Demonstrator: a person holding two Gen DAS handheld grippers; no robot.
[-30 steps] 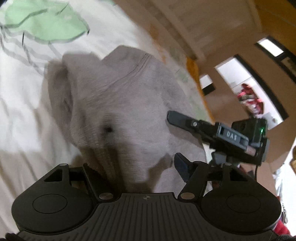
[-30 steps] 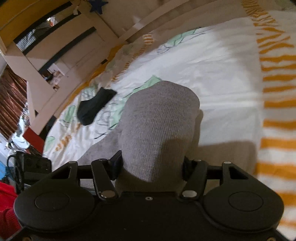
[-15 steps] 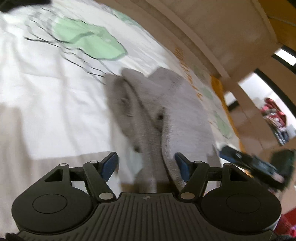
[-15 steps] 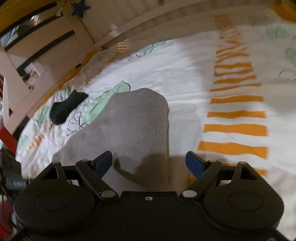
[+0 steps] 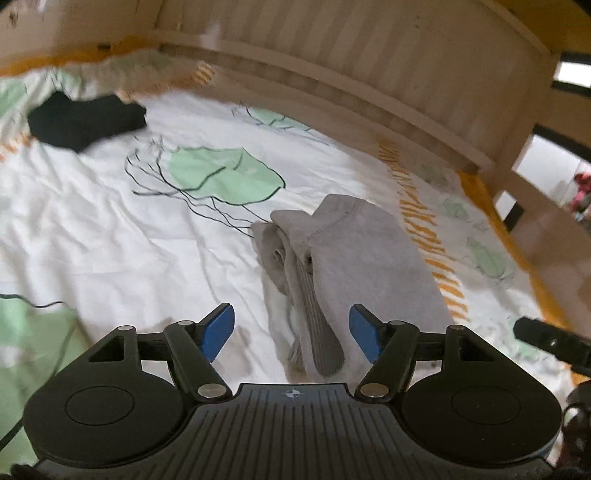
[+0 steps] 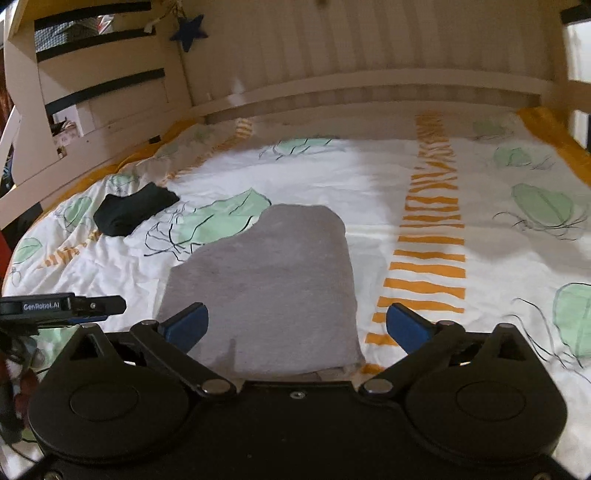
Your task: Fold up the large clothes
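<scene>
Currently, the grey garment point(image 6: 266, 284) lies folded on the bed point(image 6: 369, 184), on a white cover printed with green leaves and orange stripes. In the right wrist view it forms a compact, flat-topped stack near the camera, its right edge just beside the column of orange stripes point(image 6: 428, 258). In the left wrist view the same garment point(image 5: 354, 266) shows its layered edges: several folds stacked at the left side, with a ribbed band hanging toward the camera.

The right gripper point(image 6: 297, 325) is released. Its jaws are opening and stand wide, with the blue pads point(image 6: 188, 325) clear of the fabric; the near end of the garment sits in the gap between them, but nothing presses on it.

The left gripper point(image 5: 291, 326) is also released. Its blue pads point(image 5: 219, 326) stand apart, and the ribbed edge of the garment appears between them without contact on either side.

A dark garment point(image 6: 135, 214) lies crumpled at the far left of the bed, well apart from the grey one; the left wrist view shows it point(image 5: 85, 120) at the upper left. A pale wooden headboard point(image 6: 369, 55) of vertical slats closes the far side of the bed. A dark blue star point(image 6: 188, 31) hangs on the frame at the upper left. Each wrist view shows part of the other gripper at its edge.
</scene>
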